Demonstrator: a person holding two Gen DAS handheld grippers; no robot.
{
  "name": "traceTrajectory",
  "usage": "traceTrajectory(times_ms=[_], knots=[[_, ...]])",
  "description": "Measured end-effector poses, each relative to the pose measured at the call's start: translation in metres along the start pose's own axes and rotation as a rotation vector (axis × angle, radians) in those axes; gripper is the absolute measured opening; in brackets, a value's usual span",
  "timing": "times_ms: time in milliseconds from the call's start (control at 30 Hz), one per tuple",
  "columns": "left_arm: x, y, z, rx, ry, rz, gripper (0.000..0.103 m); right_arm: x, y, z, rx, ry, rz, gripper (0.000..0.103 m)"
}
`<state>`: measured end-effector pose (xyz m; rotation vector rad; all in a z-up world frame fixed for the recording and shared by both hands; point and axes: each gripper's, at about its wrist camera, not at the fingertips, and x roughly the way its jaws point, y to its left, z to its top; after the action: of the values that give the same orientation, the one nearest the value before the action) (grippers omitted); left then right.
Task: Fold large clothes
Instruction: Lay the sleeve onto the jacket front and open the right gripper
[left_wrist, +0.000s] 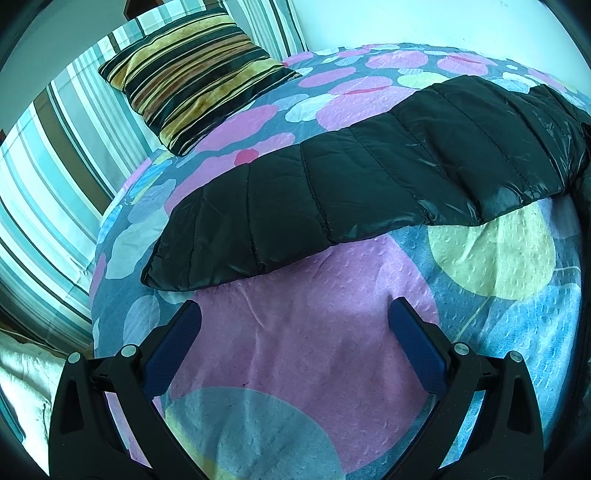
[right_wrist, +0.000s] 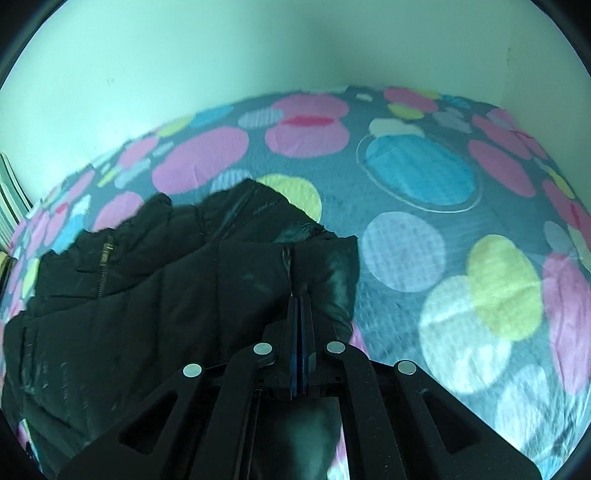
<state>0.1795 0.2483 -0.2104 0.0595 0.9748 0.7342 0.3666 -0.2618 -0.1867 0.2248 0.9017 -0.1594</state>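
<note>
Left gripper (left_wrist: 294, 317) in close, blue-padded fingers (left_wrist: 415, 350) spread wide apart and holding nothing, hovering over a big pink circle on the spotted bedspread (left_wrist: 314, 332), a quilted cover of pink, blue, pale yellow and lilac dots on a slate-blue ground. Just beyond those fingertips, clear of them, lies the black quilted puffer jacket (left_wrist: 369, 177): a long padded sleeve stretches flat across the cover from lower left up to the right edge of the view, its cuff end nearest the left finger.

Over to the right wrist view. Right gripper (right_wrist: 301, 295) is clamped tight, the two fingers pressed together on a pinch of the shiny black fabric at the jacket's (right_wrist: 166, 288) edge. The jacket's body bunches to the left of the gripper, rumpled, a brass-toned zip (right_wrist: 105, 266) running down it (the collar area is blurred, hard to read). The bedspread shows bare to the right.

Further back in the left view, a striped velvety cushion (left_wrist: 192, 77) in black, gold and rust sits at the bed's far left corner, against teal-and-white striped fabric (left_wrist: 55, 192). Behind everything, a plain pale wall (right_wrist: 258, 55).
</note>
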Motion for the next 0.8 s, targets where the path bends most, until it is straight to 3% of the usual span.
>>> traceTrajectory(times_ms=[133, 333, 567, 733, 767, 800], knots=[[0.0, 0.0, 0.0, 0.005, -0.002, 0.006, 0.101, -0.013, 0.003, -0.014, -0.011, -0.008, 0.025, 0.001], [0.0, 0.0, 0.0, 0.004, -0.002, 0.006, 0.101, 0.027, 0.011, -0.029, -0.026, 0.07, 0.014, 0.001], [0.0, 0.0, -0.001, 0.009, -0.005, 0.013, 0.101, 0.033, 0.015, -0.031, -0.033, 0.048, -0.002, 0.0], [0.0, 0.0, -0.001, 0.003, -0.003, 0.006, 0.101, 0.006, 0.026, -0.027, -0.052, -0.01, -0.041, 0.0], [0.0, 0.0, -0.001, 0.001, -0.003, 0.003, 0.101, 0.001, 0.028, -0.027, -0.051, -0.023, -0.036, 0.002], [0.0, 0.0, -0.002, 0.0, -0.002, 0.001, 0.101, -0.007, 0.034, -0.028, -0.053, -0.039, -0.029, 0.014]])
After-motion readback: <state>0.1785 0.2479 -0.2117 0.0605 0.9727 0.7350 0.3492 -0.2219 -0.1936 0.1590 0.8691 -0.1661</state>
